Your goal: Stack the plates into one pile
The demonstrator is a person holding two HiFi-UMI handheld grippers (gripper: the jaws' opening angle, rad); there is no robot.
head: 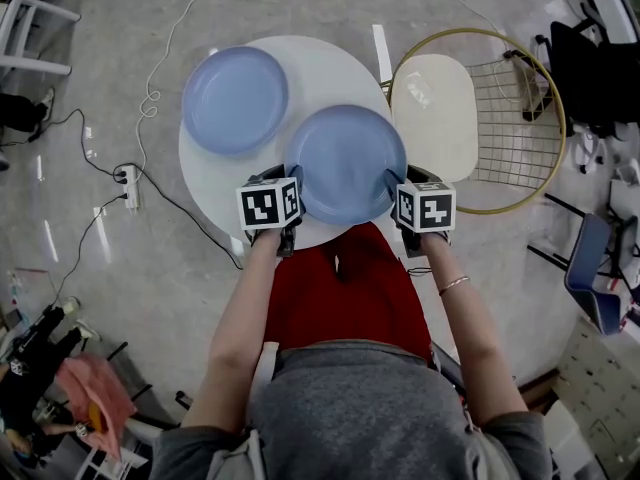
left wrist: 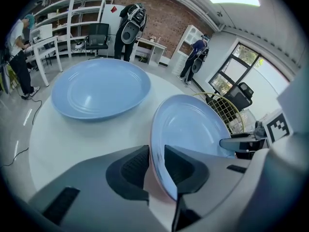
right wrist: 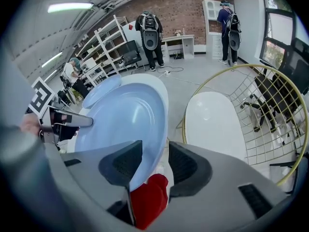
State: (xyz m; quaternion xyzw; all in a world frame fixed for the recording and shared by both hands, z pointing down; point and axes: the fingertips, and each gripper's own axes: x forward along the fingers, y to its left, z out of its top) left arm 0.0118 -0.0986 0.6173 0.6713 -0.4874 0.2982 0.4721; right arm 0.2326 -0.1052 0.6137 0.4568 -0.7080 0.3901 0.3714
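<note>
Two plates unstacked: left fingers [left wrist: 131,167] and right fingers [right wrist: 189,166], both wide, straddle near plate [head: 345,163] rim; far plate [head: 235,100] lies beyond.

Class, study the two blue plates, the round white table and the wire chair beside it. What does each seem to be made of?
Near plate and far plate: glazed ceramic or hard plastic; smooth, with soft sheen and moulded rings. Table: white, smooth, low-gloss top, perhaps laminate or paint. Chair: thin gold wires look metal; glossy white seat, perhaps plastic.
</note>
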